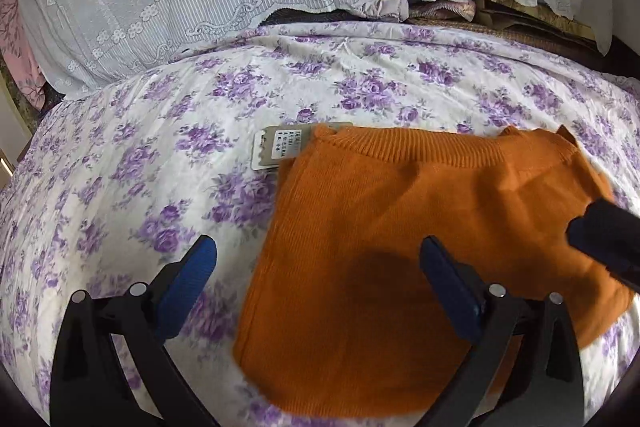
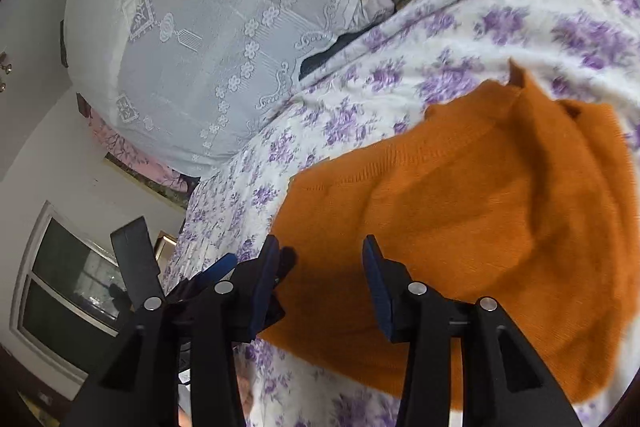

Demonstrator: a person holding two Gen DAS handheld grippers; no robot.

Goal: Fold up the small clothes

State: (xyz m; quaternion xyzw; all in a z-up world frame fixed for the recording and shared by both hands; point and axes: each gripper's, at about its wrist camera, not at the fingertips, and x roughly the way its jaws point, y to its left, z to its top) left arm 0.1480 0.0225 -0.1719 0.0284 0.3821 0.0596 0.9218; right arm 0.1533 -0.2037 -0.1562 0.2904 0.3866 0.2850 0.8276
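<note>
Already folded into a compact rectangle, the orange knit top lies flat on the floral bed; both grippers, left and right, hover with fingers open, empty.

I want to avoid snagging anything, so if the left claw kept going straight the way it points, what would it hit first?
Most likely the orange knit garment: the open left claw points down over its left edge, with the floral bedsheet beneath. Depth is unclear.
</note>
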